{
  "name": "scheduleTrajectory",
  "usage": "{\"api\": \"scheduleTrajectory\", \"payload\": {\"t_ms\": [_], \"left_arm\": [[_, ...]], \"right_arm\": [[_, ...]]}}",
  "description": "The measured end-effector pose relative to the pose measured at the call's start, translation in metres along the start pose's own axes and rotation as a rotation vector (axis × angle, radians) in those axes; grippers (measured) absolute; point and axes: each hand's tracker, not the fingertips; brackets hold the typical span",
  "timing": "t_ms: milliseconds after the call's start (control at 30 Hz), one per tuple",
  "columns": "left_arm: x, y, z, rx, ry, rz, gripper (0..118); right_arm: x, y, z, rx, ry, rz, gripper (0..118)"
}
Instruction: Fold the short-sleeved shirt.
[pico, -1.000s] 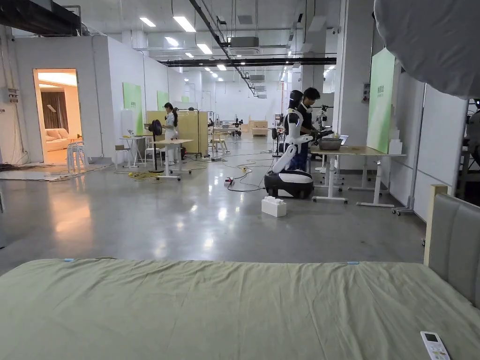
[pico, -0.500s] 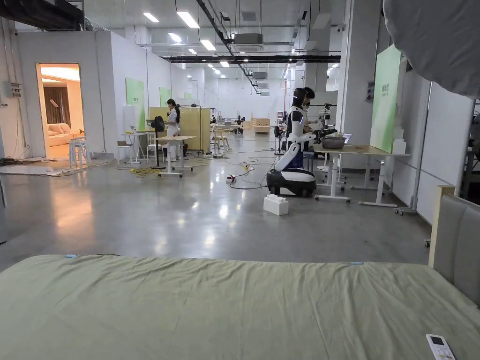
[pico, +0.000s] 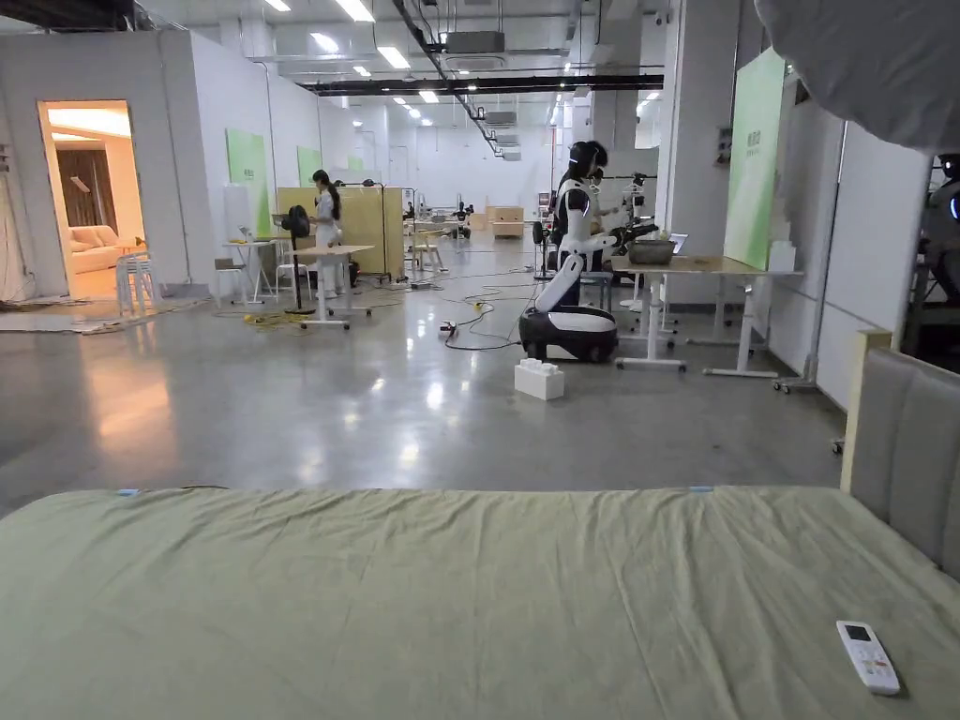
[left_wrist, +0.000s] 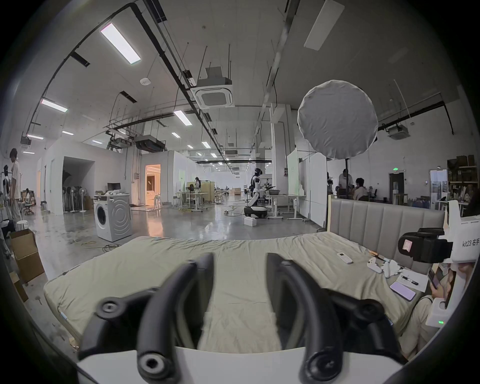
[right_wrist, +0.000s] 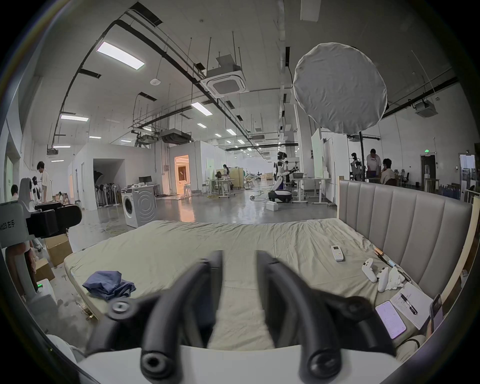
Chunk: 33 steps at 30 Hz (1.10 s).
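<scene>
A crumpled dark blue shirt (right_wrist: 109, 284) lies near the left corner of the bed (pico: 469, 600), which is covered by a pale green sheet. In the right gripper view my right gripper (right_wrist: 239, 257) hovers over the middle of the sheet, open, with nothing between its jaws; the shirt is to its left and apart from it. My left gripper (left_wrist: 239, 262) hangs over the sheet the same way, open and holding nothing. The left gripper's body (right_wrist: 52, 223) shows at the left edge of the right gripper view.
A white remote (pico: 867, 656) lies on the sheet near the padded grey headboard (pico: 905, 450). White controllers (right_wrist: 374, 272), a notebook with a pen (right_wrist: 407, 301) and a phone (right_wrist: 391, 322) lie by the headboard. Beyond the bed stand a washing machine (right_wrist: 139, 207) and cardboard boxes (left_wrist: 26, 254).
The head camera has tilted down a little, so more of the sheet and the remote show. Nothing on the bed has moved.
</scene>
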Motion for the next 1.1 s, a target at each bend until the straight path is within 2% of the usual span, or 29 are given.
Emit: {"api": "scheduleTrajectory", "payload": {"t_ms": [67, 100, 200, 233, 300, 433, 467, 667, 1100], "left_arm": [[-0.0004, -0.0005, 0.0, 0.007, 0.005, 0.019, 74], [-0.0007, -0.0009, 0.0005, 0.011, 0.007, 0.025, 87], [-0.0008, -0.0004, 0.0014, 0.019, 0.005, 0.024, 107], [-0.0007, -0.0002, 0.0017, 0.02, 0.0, 0.019, 111], [-0.0001, 0.0, 0.0021, 0.018, -0.003, 0.008, 118], [0.0029, 0.0002, 0.0026, 0.018, 0.005, -0.008, 118], [0.0037, 0.0005, 0.0019, 0.018, 0.006, -0.007, 118], [0.0046, 0.0017, 0.0015, 0.006, 0.01, -0.016, 118], [0.0044, 0.0018, 0.0008, -0.006, 0.014, -0.017, 118]], "right_arm": [[0.0009, -0.0026, -0.001, -0.021, 0.0, -0.014, 55], [-0.0002, -0.0027, -0.0012, -0.008, -0.007, -0.002, 69], [-0.0002, -0.0044, -0.0014, 0.002, -0.016, 0.002, 106], [-0.0002, -0.0043, -0.0017, 0.009, -0.006, -0.004, 113], [0.0005, -0.0038, -0.0009, 0.022, 0.012, -0.028, 115], [0.0013, -0.0047, -0.0024, 0.012, 0.008, -0.049, 118], [0.0006, -0.0031, -0.0022, 0.037, 0.011, -0.024, 118], [-0.0034, -0.0038, -0.0033, 0.036, -0.002, 0.003, 118], [-0.0048, -0.0062, -0.0015, 0.045, -0.01, 0.011, 118]]}}
